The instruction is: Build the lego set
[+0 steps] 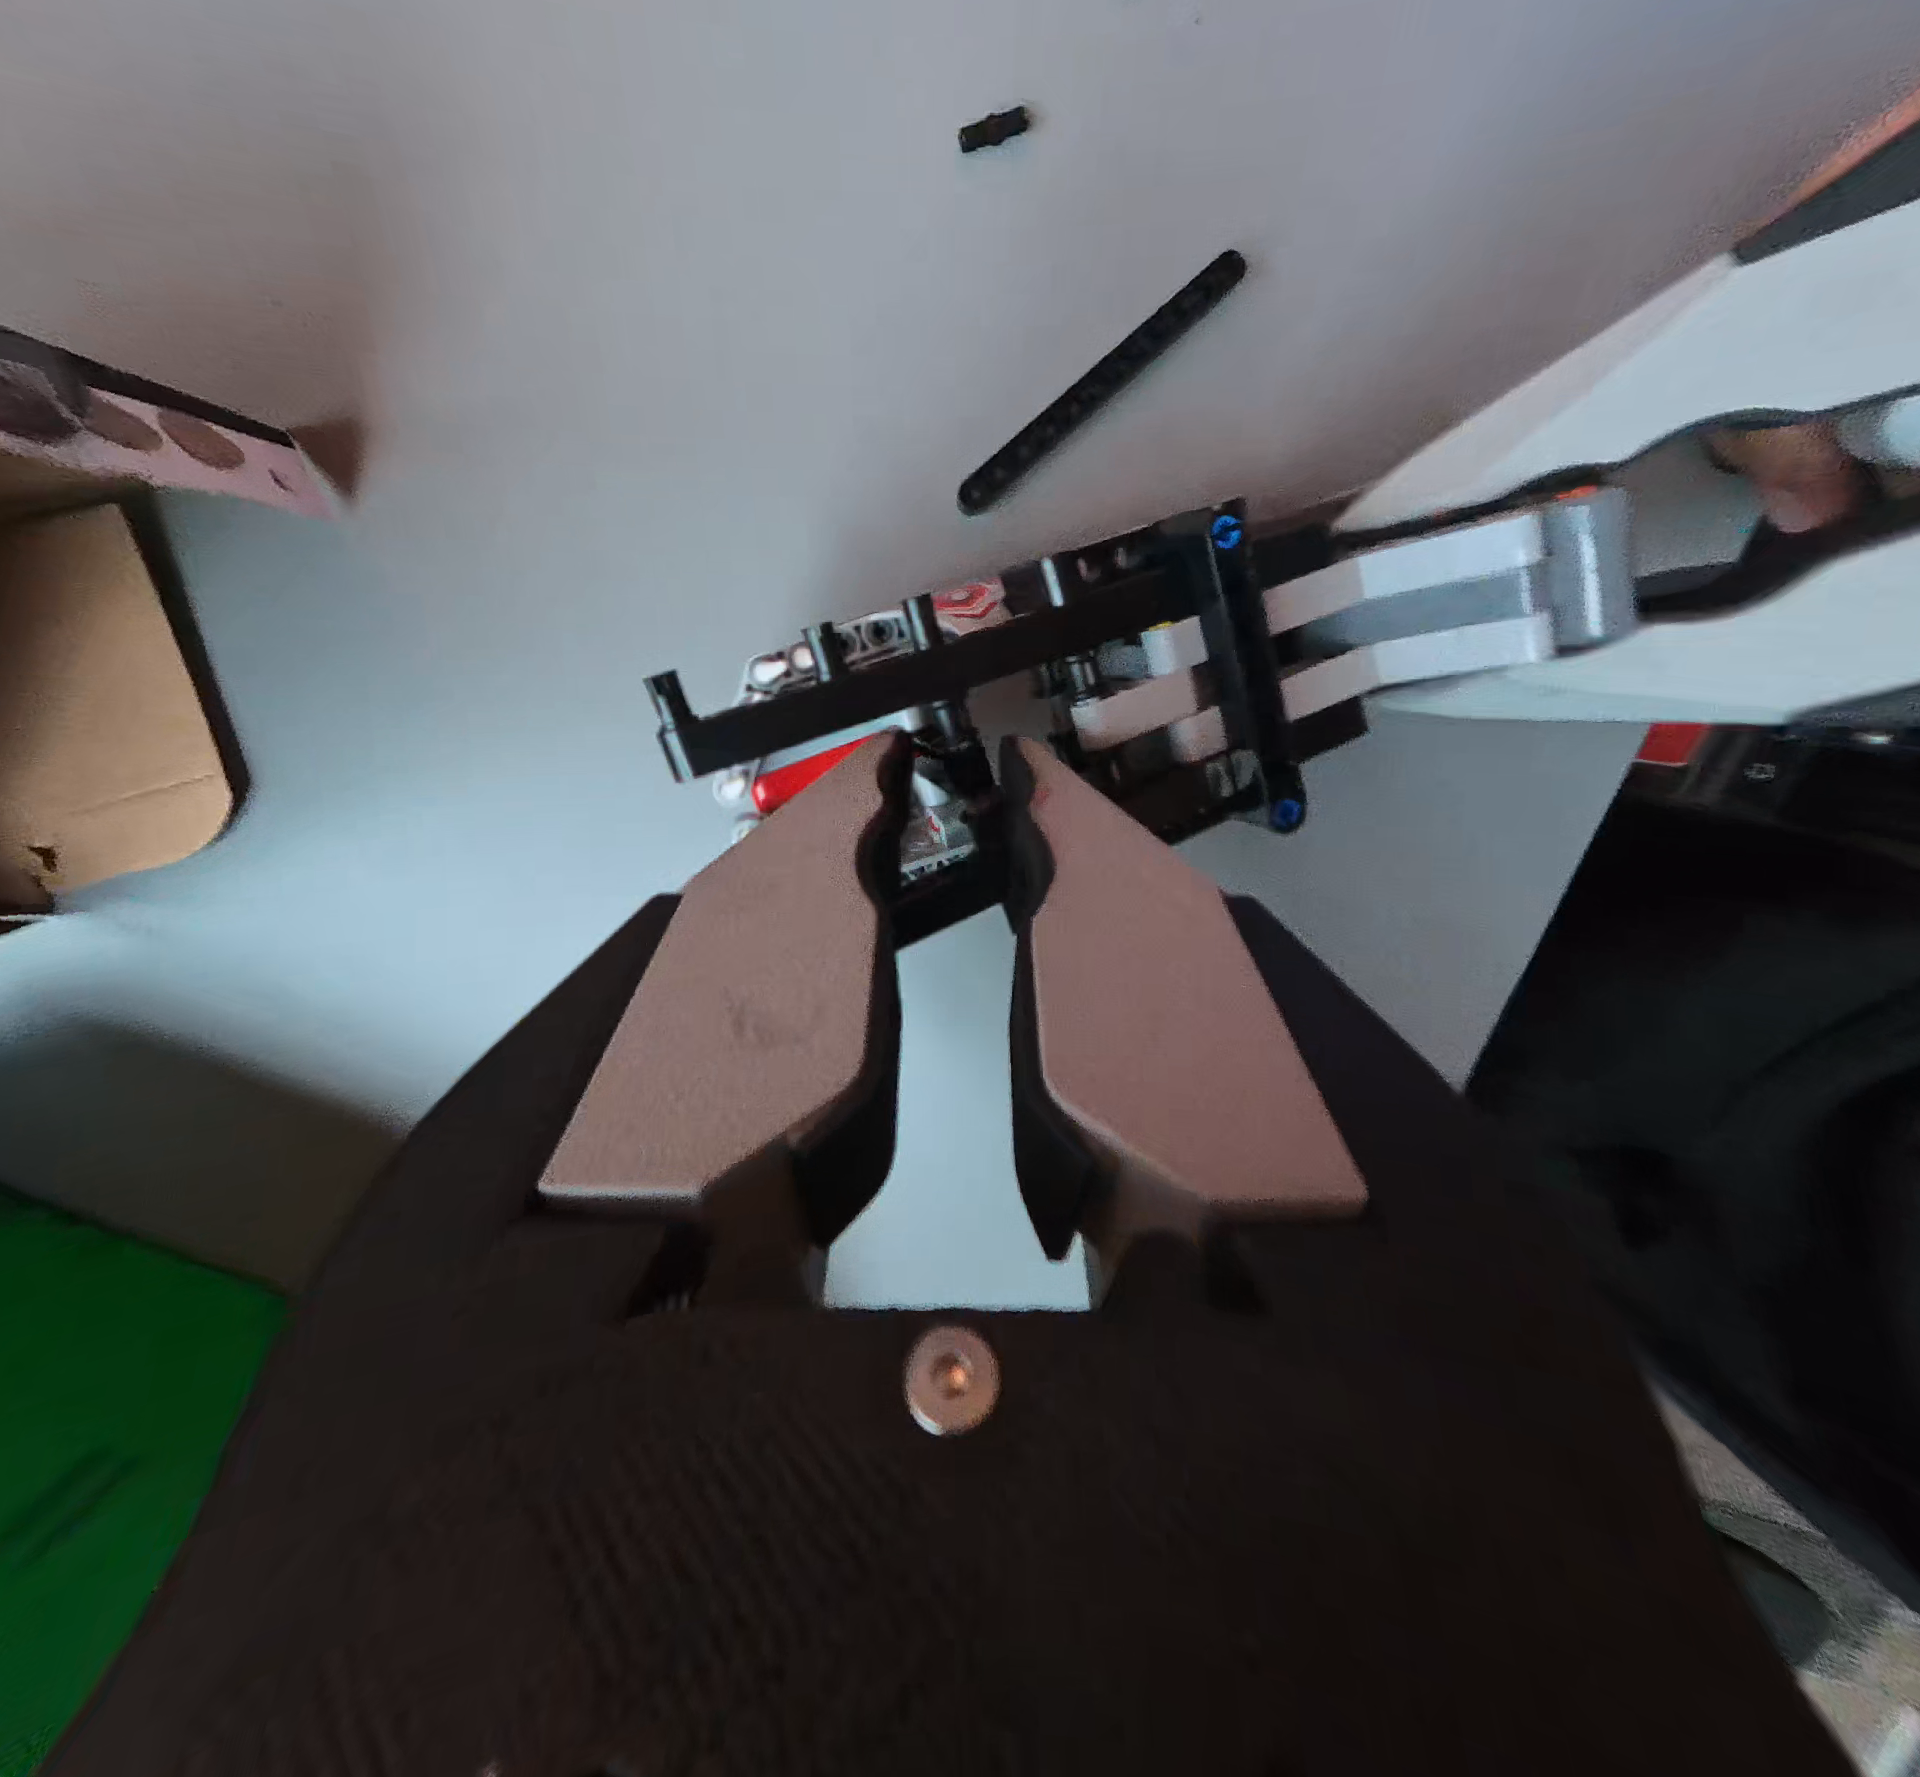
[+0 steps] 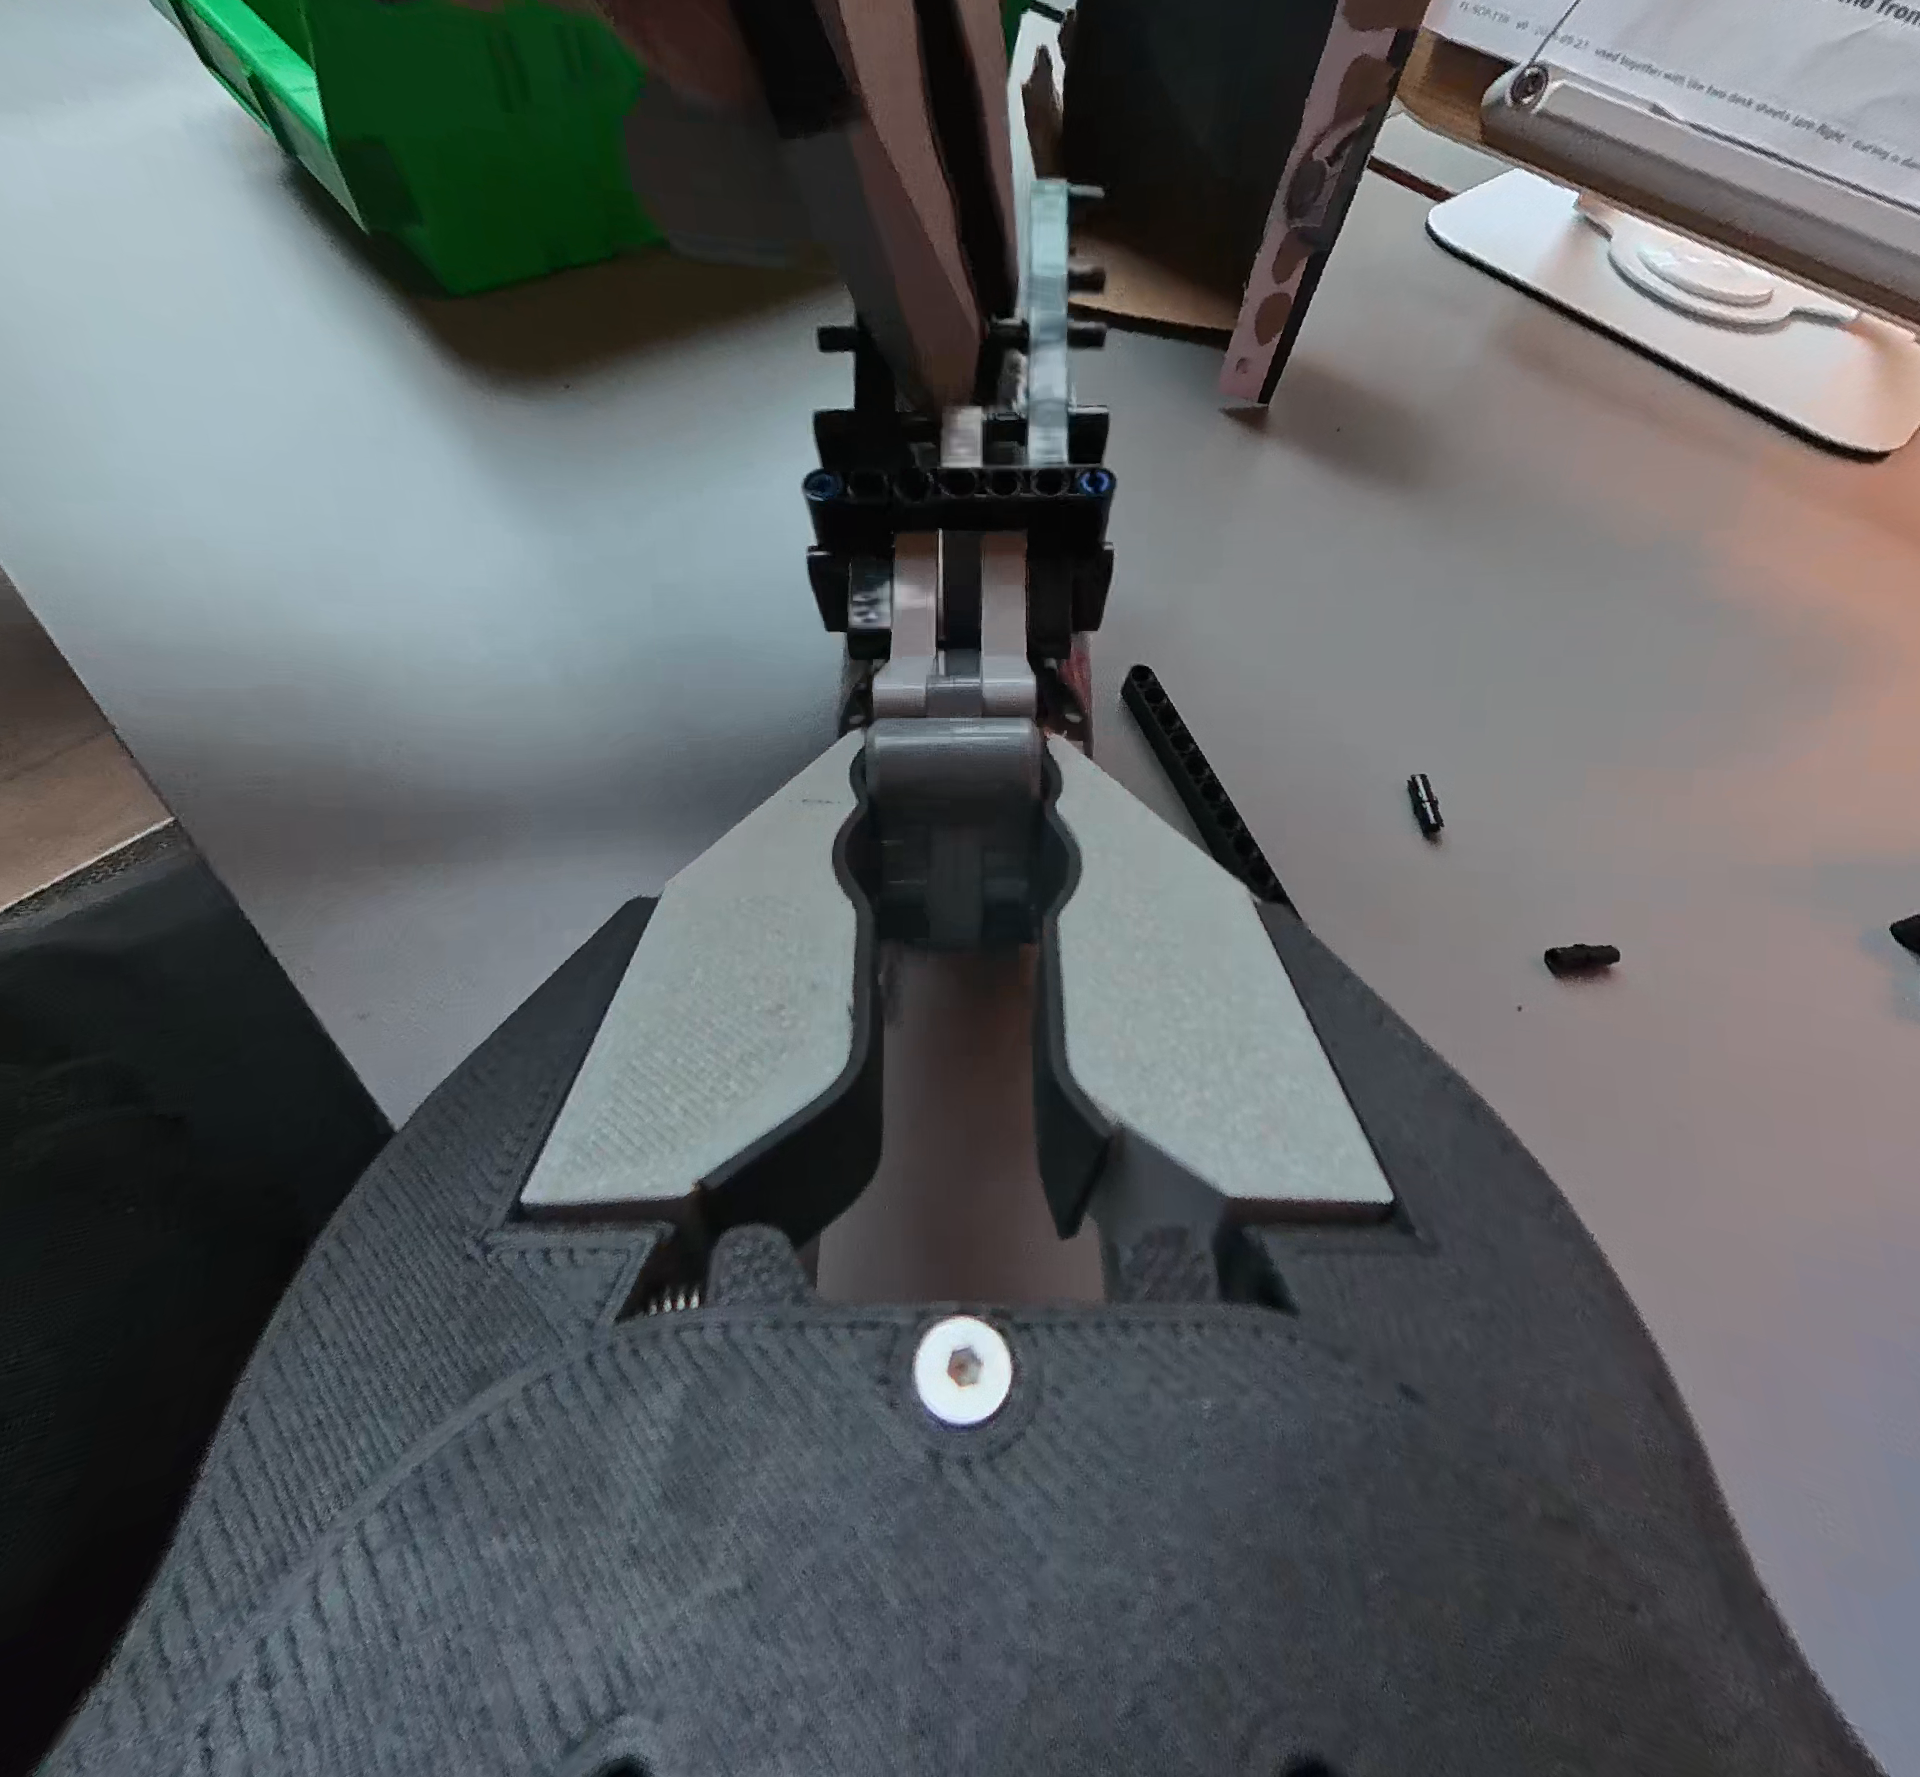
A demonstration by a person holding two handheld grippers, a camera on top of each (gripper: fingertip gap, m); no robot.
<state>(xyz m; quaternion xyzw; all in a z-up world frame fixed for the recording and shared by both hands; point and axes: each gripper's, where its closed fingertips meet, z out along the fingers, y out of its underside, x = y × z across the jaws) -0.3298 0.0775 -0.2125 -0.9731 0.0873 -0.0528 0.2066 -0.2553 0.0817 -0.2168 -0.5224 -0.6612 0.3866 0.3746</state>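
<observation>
I hold the lego model (image 2: 956, 522) above the counter (image 2: 468, 636). My right gripper (image 2: 954, 854) pinches its grey end; my left gripper (image 1: 951, 771) pinches its middle. A long black beam (image 2: 1205, 792) and two small black pins (image 2: 1425, 805) lie just right. A green bin (image 2: 416, 117) sits far left.

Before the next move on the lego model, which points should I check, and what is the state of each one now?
1. Right gripper shut on the grey end of the lego model: ok.
2. Left gripper closed around a black pin on the model's side: looks ok; how firm the grip is, cannot tell.
3. Model supported at two places, one by each gripper: ok.
4. Long black beam free on the table, beside the right gripper: ok.
5. Two short black pins loose on the table, apart from each other: ok.
6. Model fully pressed together: cannot tell.
</observation>
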